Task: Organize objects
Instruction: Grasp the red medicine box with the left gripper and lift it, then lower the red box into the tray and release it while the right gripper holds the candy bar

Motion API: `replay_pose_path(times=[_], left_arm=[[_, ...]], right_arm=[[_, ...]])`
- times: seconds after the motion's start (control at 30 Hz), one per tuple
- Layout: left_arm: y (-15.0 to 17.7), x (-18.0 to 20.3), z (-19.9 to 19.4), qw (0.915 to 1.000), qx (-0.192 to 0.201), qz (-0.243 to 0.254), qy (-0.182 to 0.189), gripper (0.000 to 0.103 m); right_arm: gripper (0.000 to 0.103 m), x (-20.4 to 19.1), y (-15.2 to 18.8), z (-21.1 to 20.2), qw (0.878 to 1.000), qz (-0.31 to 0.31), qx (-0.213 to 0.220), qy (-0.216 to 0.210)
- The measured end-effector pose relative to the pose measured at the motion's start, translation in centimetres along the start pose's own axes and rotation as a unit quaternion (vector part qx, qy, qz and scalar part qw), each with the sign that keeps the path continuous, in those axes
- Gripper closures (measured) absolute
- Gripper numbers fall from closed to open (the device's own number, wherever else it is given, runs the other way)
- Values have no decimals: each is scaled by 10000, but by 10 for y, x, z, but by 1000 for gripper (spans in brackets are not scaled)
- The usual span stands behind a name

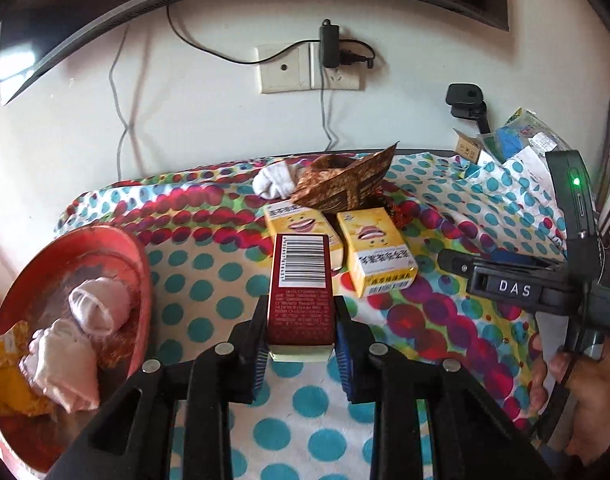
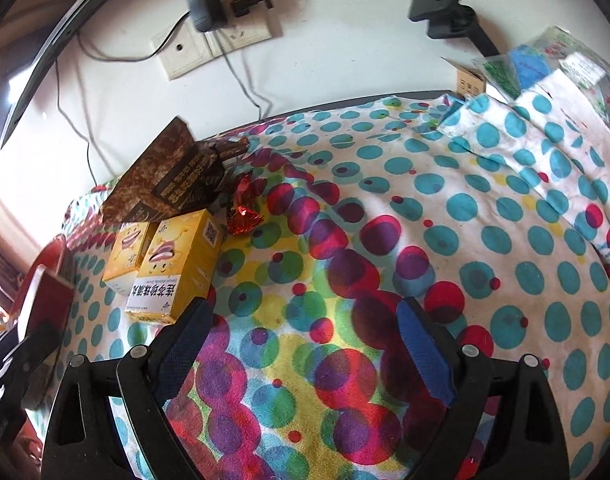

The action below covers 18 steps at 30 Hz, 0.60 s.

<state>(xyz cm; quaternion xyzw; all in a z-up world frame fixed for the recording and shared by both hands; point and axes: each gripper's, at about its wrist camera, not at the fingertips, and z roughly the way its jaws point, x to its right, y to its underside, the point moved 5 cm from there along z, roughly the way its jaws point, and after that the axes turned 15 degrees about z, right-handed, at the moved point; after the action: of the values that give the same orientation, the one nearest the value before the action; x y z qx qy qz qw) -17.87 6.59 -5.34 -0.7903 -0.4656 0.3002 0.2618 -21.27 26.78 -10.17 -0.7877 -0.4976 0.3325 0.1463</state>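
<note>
**Red box lifted, bound for the basin**

We hold the red box clamped in the left gripper, jaws closed on its sides, barcode end far, above the spotted cloth. We judge it is headed for the red basin at left, where socks already lie. Two yellow boxes with smiling mouths and Chinese print wait beyond. The right gripper hangs wide open, empty; its body reads "DAS".

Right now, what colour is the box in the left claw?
Dark red, with a white barcode panel: the box, best seen in the left wrist view.
</note>
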Motion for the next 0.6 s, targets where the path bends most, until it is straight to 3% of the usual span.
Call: replay_pose_path(times=[0.17,0.3,0.37,0.47,0.5,0.6], left_arm=[[31,-17,-28,9994,-9,-226,-270,74],[48,-20,-49,9991,97,-267,-322,74],[52,-21,-56,9988,190,-314,-313,74],[58,-23,-59,9987,209,-413,-206,74],[60,-24,-58,9986,202,-457,-161,74],[70,-25,-54,9983,150,-561,-64,74]], right_arm=[[11,-28,4,5,9962,-850,137,154],[11,-36,-24,13,9961,-760,317,327],[16,-41,-38,25,9971,-697,162,274],[33,-55,-50,52,9938,-931,-214,564],[35,-57,-50,64,9918,-1006,-364,693],[35,-60,-56,78,9936,-864,-472,548]])
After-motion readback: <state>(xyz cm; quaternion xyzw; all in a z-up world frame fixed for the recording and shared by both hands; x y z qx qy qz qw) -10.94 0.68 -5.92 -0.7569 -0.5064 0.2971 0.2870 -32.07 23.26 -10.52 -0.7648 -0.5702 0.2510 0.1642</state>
